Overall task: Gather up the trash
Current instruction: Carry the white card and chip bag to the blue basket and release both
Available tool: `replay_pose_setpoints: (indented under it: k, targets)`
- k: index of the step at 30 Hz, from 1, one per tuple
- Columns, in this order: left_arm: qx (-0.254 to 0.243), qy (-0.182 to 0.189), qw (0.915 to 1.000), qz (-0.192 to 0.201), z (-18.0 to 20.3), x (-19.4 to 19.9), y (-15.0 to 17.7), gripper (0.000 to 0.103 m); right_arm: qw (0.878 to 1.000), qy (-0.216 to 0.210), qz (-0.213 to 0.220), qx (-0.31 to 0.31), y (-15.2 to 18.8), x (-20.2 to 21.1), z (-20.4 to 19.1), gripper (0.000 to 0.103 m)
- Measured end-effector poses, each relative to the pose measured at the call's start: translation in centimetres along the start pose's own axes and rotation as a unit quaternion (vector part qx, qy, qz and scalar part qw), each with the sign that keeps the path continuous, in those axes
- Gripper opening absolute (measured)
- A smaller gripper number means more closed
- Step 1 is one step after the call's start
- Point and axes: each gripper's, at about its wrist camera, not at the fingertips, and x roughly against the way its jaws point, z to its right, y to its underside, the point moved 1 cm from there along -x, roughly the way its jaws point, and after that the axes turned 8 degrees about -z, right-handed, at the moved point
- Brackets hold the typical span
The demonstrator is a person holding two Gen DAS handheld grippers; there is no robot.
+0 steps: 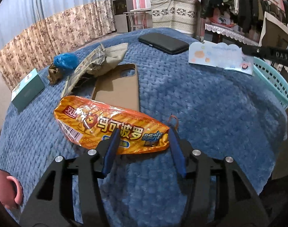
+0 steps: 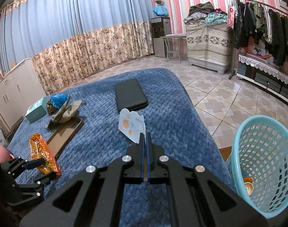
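The left gripper (image 1: 144, 134) is standing half-open, jaws straddling the orange snack bag (image 1: 110, 126); the right gripper (image 2: 145, 135) is pinching a white card (image 2: 131, 126) beside the basket (image 2: 264, 162).

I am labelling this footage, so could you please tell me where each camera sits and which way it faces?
Left wrist: rides on the left tool, looking down across the blue blanket at the orange snack bag between its open fingers; a hand shows lower left.
Right wrist: rides on the right tool, facing the room, pinching the white card; the basket is right.
Shared: bag, card, black case, brown phone case, basket.
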Motion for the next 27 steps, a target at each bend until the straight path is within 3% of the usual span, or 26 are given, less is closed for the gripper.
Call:
replay_pose_setpoints:
  k: [3, 6, 7, 16, 18, 20, 27]
  targets:
    - [0.002, 0.001, 1.0, -0.004, -0.1, 0.1, -0.2, 0.054, 1.0, 0.001, 0.0, -0.003, 0.0, -0.1, 0.2, 0.002]
    - [-0.005, 0.016, 0.9998, 0.003, 0.6, 0.8, -0.3, 0.072, 1.0, 0.001, 0.001, -0.007, 0.1, 0.0, 0.6, 0.002]
    - [-0.012, 0.015, 0.9998, 0.008, 0.9, 1.0, -0.2, 0.074, 1.0, 0.002, 0.001, -0.007, 0.1, -0.1, 0.6, 0.002]
    - [-0.018, 0.026, 0.9995, 0.001, 1.7, 0.3, -0.5, 0.073, 1.0, 0.005, 0.004, -0.015, 0.1, 0.0, 1.3, 0.002]
    - [-0.021, 0.034, 0.9992, -0.004, 1.9, 0.1, -0.7, 0.062, 1.0, 0.005, 0.005, -0.019, 0.0, 0.1, 1.6, 0.002]
    - [-0.02, 0.042, 0.9989, -0.008, 2.2, 0.2, -0.9, 0.06, 1.0, 0.006, 0.006, -0.021, 0.1, 0.2, 1.8, 0.002]
    - [-0.04, 0.057, 0.9975, 0.014, 3.4, 2.0, -0.9, 0.076, 0.999, 0.008, 0.009, -0.03, -0.2, 0.5, 2.4, 0.002]
